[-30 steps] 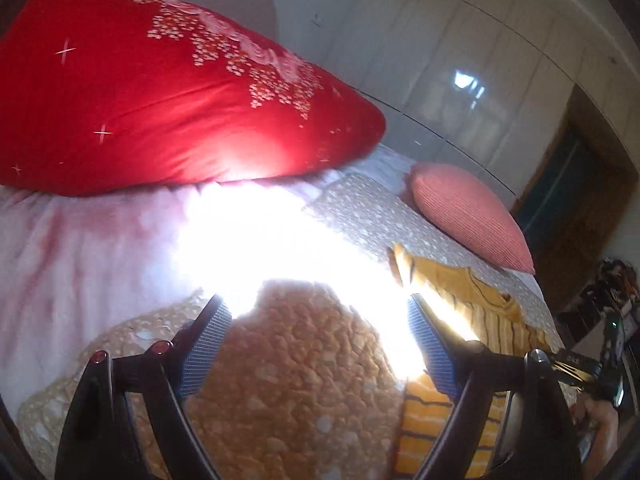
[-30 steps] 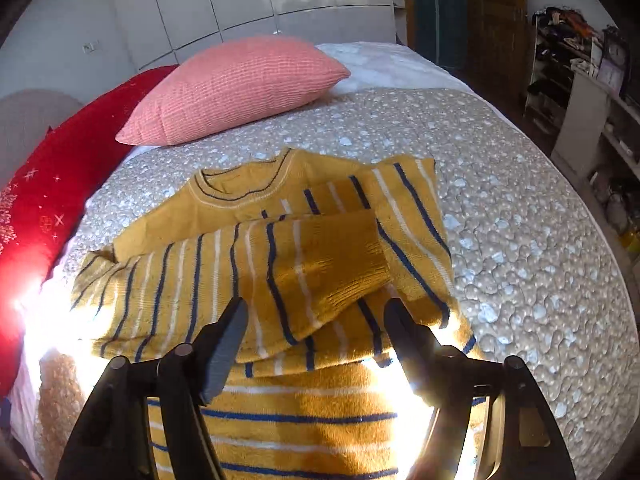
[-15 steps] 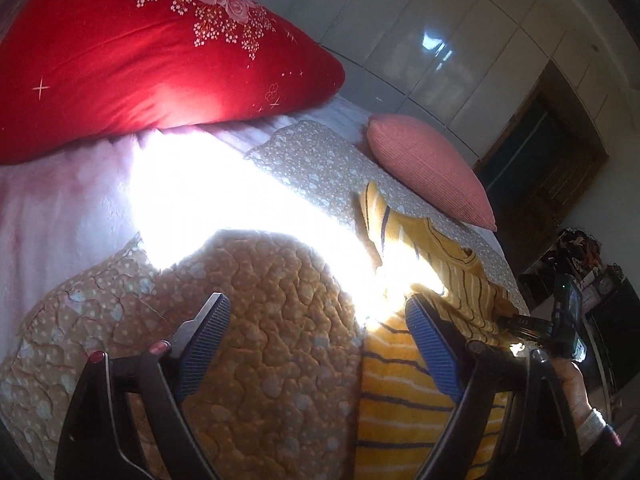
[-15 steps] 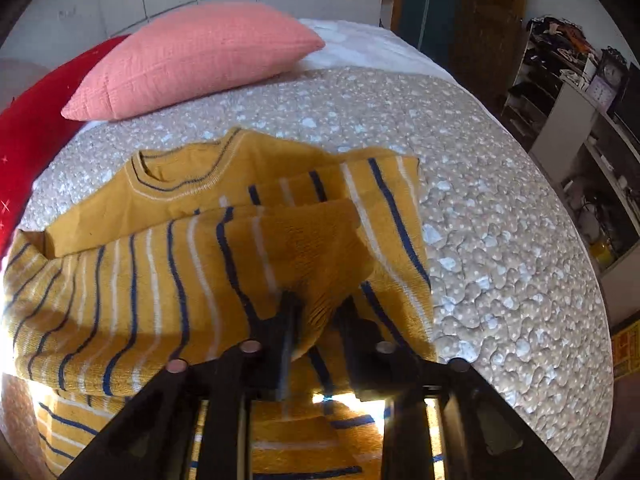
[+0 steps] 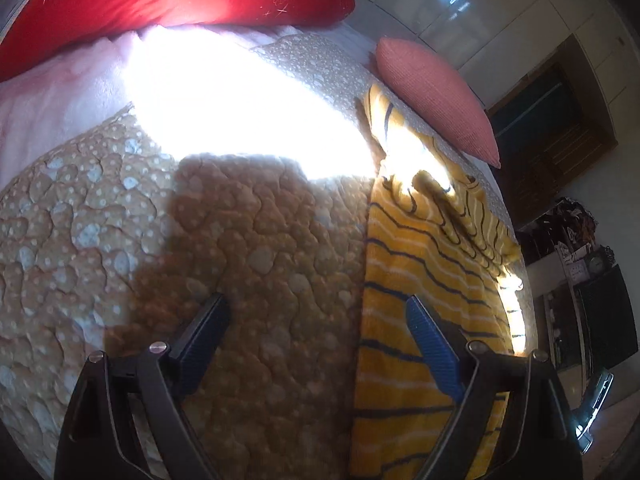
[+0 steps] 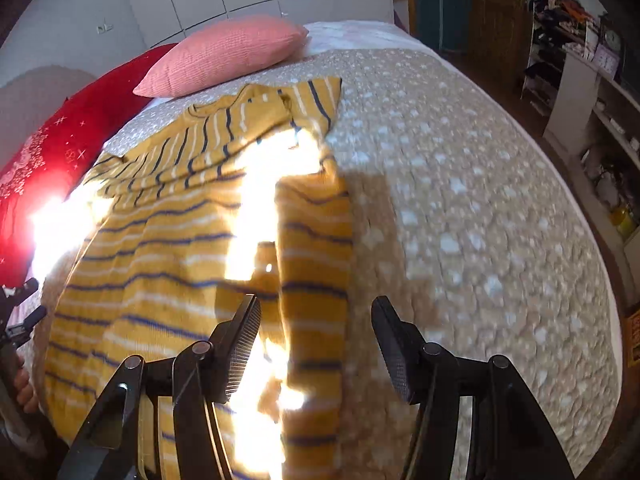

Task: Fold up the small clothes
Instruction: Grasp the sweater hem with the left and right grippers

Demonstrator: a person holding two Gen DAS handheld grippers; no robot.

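A yellow sweater with navy and white stripes [image 6: 180,264] lies flat on the quilted bedspread [image 6: 460,208], both sleeves folded across its chest. My right gripper [image 6: 316,344] is open and empty, hovering over the sweater's right side near the hem. In the left wrist view the sweater [image 5: 420,288] lies to the right. My left gripper [image 5: 316,340] is open and empty, its right finger over the sweater's left edge and its left finger over bare quilt [image 5: 200,240].
A pink pillow [image 6: 228,54] and a red pillow [image 6: 60,148] lie at the head of the bed. Strong sun glare crosses the quilt [image 5: 240,112]. Shelves with clutter [image 6: 592,92] stand to the right beyond the bed's edge.
My right gripper closed on the folded sleeve, then let go, opened and drew back toward the hem. My left gripper moved down and right toward the sweater's left edge, staying open.
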